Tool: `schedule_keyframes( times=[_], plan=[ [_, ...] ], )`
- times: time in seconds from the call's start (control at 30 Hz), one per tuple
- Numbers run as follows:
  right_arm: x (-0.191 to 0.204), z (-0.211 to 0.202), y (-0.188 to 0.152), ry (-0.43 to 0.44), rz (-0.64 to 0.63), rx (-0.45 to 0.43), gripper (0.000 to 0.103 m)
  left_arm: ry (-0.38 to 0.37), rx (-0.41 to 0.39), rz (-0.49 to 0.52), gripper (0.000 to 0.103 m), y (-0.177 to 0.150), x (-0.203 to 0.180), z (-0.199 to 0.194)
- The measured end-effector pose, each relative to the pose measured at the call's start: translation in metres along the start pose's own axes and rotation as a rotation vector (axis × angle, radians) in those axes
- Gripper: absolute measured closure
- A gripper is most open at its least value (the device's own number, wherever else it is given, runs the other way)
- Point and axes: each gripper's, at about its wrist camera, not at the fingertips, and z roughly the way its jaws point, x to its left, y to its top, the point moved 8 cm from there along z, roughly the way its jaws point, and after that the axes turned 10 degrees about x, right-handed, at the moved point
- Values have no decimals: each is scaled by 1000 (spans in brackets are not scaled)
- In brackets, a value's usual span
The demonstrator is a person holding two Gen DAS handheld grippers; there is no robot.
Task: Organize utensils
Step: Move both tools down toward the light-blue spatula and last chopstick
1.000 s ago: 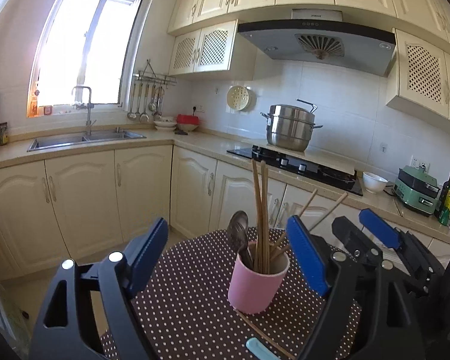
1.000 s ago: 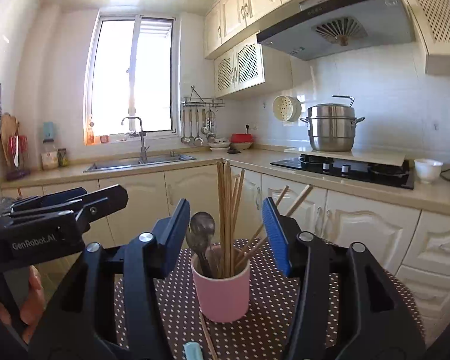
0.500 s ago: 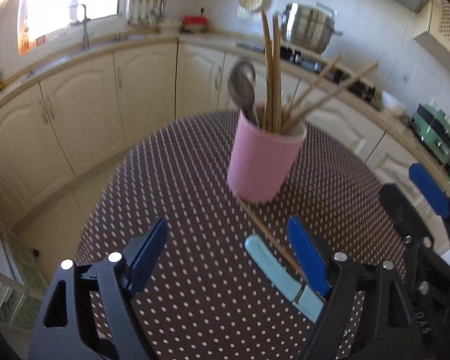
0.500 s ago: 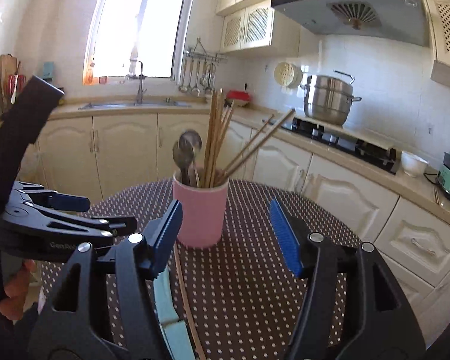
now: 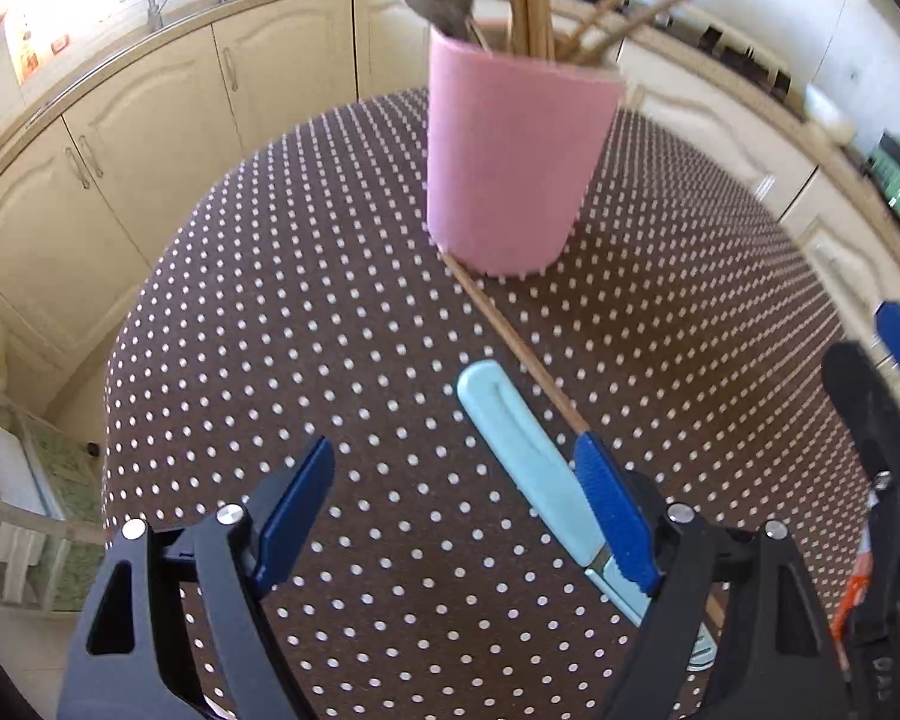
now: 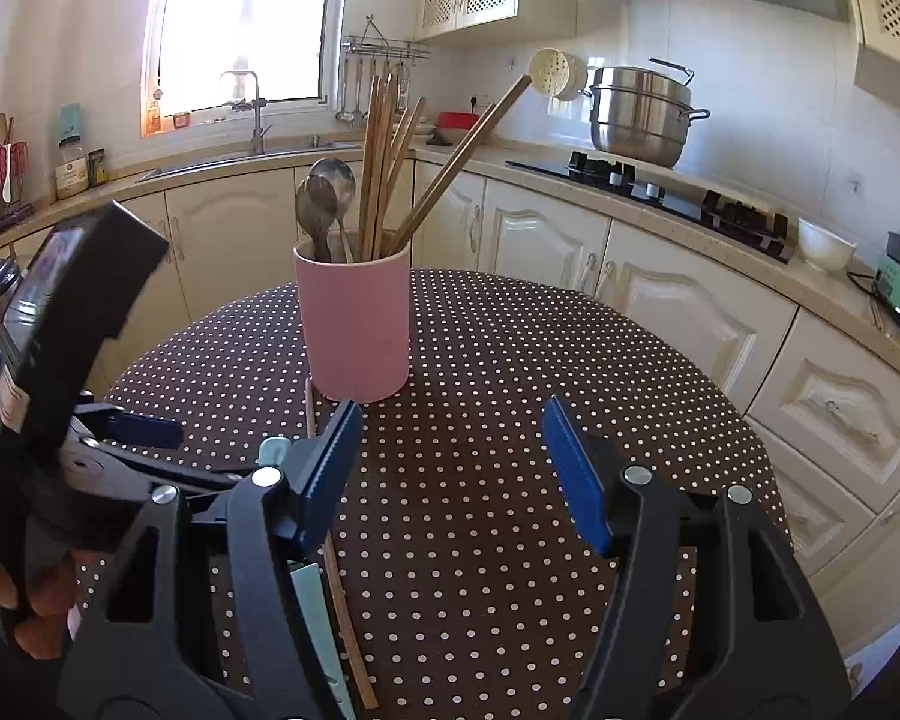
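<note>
Pink cup at frame centre holds wooden chopsticks and metal spoons.
Both the left gripper and right gripper are spread; a pale-blue knife and a loose chopstick lie on the dotted tablecloth.

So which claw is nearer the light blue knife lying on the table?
Left. The left claw hangs right over the light blue knife, one finger overlapping it. The right claw sits to the knife's right, over bare tablecloth.
</note>
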Motion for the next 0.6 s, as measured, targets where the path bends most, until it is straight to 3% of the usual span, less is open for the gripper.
schedule_keyframes(
  times=[0.07, 0.4, 0.6],
  plan=[
    [-1, 1, -1, 9, 6, 6, 40, 16, 32, 19, 22, -2, -6, 10],
    [-2, 15, -8, 42, 31, 75, 39, -17, 32, 52, 23, 2, -8, 22],
    [2, 29, -15, 68, 35, 149, 39, 39, 18, 77, 33, 8, -7, 21]
  ],
)
